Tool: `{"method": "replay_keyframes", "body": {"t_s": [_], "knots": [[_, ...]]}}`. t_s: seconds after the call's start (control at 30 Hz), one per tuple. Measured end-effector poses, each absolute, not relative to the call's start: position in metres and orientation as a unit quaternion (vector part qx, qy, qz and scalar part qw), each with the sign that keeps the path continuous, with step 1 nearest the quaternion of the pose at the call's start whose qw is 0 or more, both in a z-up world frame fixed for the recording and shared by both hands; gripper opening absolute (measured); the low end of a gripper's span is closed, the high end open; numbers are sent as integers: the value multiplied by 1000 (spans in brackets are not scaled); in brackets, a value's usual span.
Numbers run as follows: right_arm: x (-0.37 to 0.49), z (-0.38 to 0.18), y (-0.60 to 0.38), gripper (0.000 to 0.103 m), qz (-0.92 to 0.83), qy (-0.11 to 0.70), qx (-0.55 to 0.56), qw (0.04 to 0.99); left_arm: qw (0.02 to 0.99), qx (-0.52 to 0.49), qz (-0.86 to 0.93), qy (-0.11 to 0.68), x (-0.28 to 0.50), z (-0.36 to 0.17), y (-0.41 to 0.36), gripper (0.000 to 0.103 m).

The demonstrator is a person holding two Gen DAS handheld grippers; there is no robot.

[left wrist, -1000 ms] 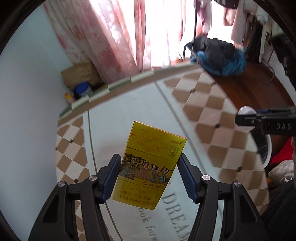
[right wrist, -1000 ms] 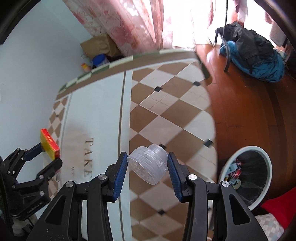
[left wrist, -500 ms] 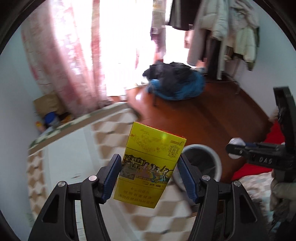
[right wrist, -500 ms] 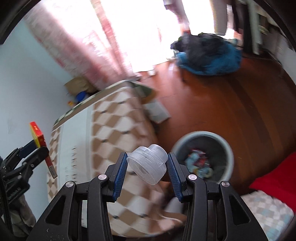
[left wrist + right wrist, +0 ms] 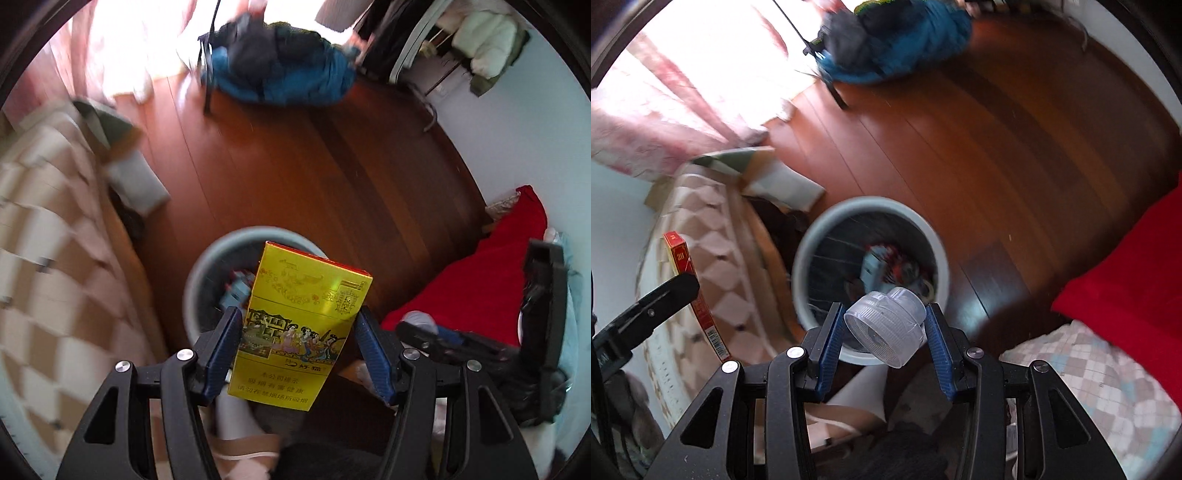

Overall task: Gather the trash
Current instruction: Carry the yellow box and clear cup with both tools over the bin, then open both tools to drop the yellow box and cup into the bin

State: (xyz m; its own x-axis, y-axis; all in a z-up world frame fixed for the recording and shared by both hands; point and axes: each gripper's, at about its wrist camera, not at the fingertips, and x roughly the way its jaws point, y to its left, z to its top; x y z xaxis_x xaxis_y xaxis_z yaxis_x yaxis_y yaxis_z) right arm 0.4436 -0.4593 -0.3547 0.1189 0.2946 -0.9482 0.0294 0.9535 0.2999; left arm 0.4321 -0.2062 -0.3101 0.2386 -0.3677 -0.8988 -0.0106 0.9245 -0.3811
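Note:
My left gripper (image 5: 301, 345) is shut on a yellow cigarette box (image 5: 301, 325) with a painted scene and red edges; it hangs over the near edge of a grey round trash bin (image 5: 201, 269) on the wooden floor. My right gripper (image 5: 884, 328) is shut on a clear plastic cup (image 5: 886, 325), tilted, above the near rim of the same trash bin (image 5: 827, 221), which holds colourful litter. In the right wrist view the cigarette box (image 5: 692, 295) shows edge-on at the left, in the left gripper (image 5: 646, 310). The right gripper (image 5: 480, 339) appears at the right of the left wrist view.
A bed with a brown-and-white checked cover (image 5: 40, 266) lies left of the bin. A red cloth (image 5: 1126, 273) and a checked blanket (image 5: 1089, 373) lie to the right. A blue-and-black heap of clothes (image 5: 280, 70) sits far across the wooden floor (image 5: 332, 166). Pink curtains (image 5: 676, 110) hang at the back.
Both grippers have swung off the bed to the right and tipped down over the trash bin, which has come close beneath them. Each keeps its hold on its item.

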Motion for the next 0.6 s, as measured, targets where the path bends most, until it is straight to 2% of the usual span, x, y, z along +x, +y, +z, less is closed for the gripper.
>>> {"method": "replay_keyframes", "body": {"t_s": [0.2,0.27,0.4,0.43,0.5,0.57,0.6], "knots": [[456,-409,-461,46,91,686,129,710,710,-240,-116,652,458,-370,-212,62],[459,-421,-455,46,100,693,131,702,701,-244,-104,662,462,-380,-210,67],[461,-436,-446,47,114,702,131,691,701,-227,-85,671,463,-382,-207,95],[461,-439,-443,47,118,706,133,686,704,-218,-79,672,463,-381,-206,96],[460,-446,-438,57,125,712,134,678,714,-196,-62,669,458,-379,-200,96],[459,-447,-433,79,126,714,134,676,732,-169,-38,659,451,-370,-194,96],[459,-445,-432,83,125,714,133,676,741,-154,-27,653,447,-366,-192,96]]}}
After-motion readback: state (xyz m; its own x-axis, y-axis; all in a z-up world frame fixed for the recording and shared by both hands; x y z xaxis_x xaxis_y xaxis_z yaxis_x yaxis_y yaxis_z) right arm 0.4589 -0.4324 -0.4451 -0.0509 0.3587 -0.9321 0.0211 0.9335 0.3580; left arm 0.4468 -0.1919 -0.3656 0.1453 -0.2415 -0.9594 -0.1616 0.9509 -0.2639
